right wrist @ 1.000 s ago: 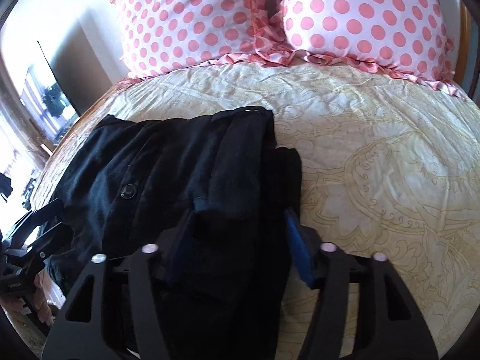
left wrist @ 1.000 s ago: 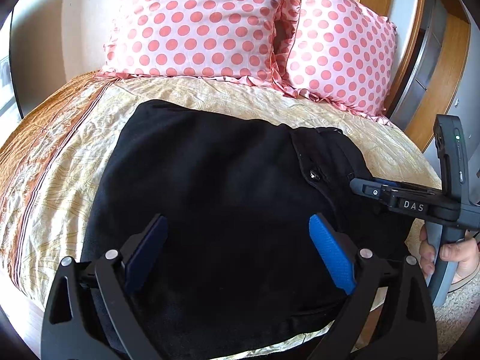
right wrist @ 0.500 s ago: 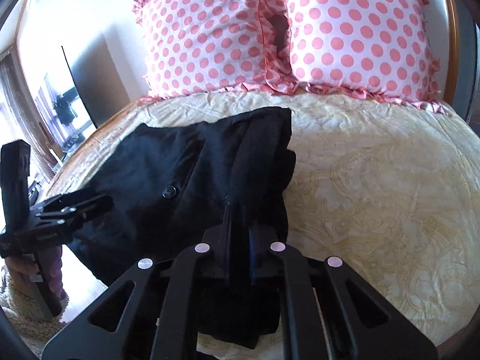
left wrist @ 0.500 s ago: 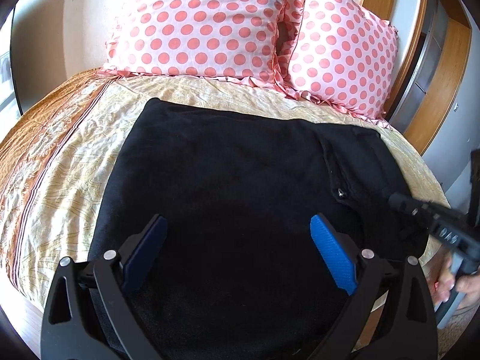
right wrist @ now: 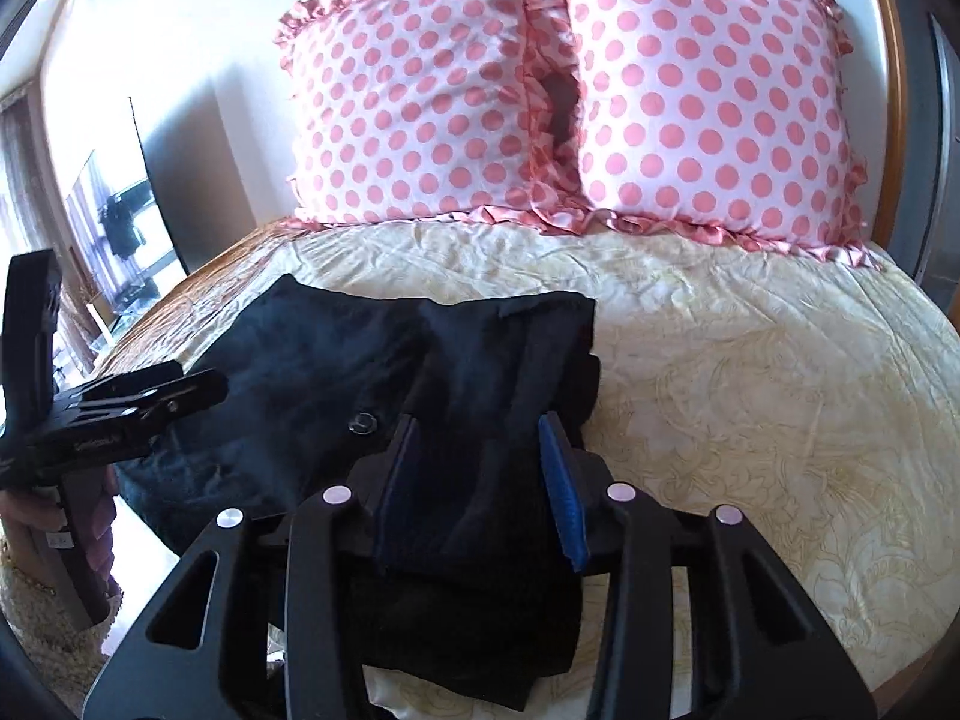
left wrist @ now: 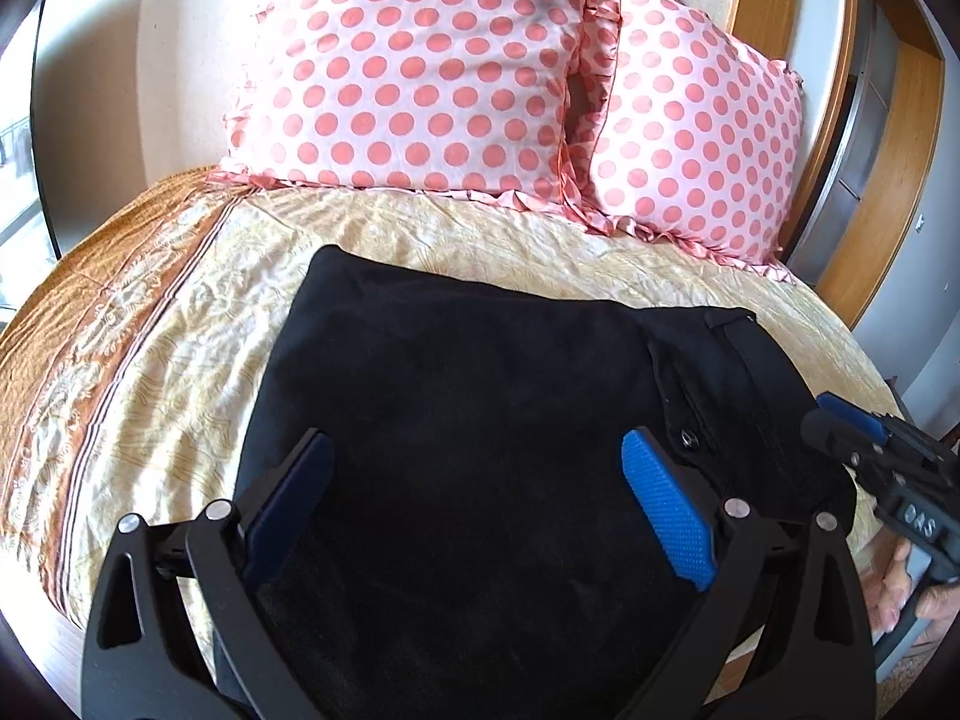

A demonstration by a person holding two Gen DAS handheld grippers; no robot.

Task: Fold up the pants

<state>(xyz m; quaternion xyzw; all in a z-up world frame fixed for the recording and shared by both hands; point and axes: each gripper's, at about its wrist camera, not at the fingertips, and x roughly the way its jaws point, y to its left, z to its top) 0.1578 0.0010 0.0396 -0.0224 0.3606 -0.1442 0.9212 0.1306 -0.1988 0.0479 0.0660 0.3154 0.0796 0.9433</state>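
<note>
Since half a second ago the right gripper (right wrist: 480,480) has let go: its jaws have just been opening, and the folded black fabric pants (right wrist: 336,384) lie loose between its blue pads on the cream patterned bedspread (right wrist: 750,396). The left gripper (left wrist: 474,510) hovers wide open above the pants, gripping nothing.

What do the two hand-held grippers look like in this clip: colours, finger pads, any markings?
Both are the same make. The left hand-held gripper has a black frame with triangular cut-outs, silver rivet heads and blue dimpled pads on its two fingers. The right hand-held gripper matches it: black frame, pale rivets, blue pads. From the left wrist view its side shows a small white label, too blurred to read, above a dark pistol-style handle.
</note>
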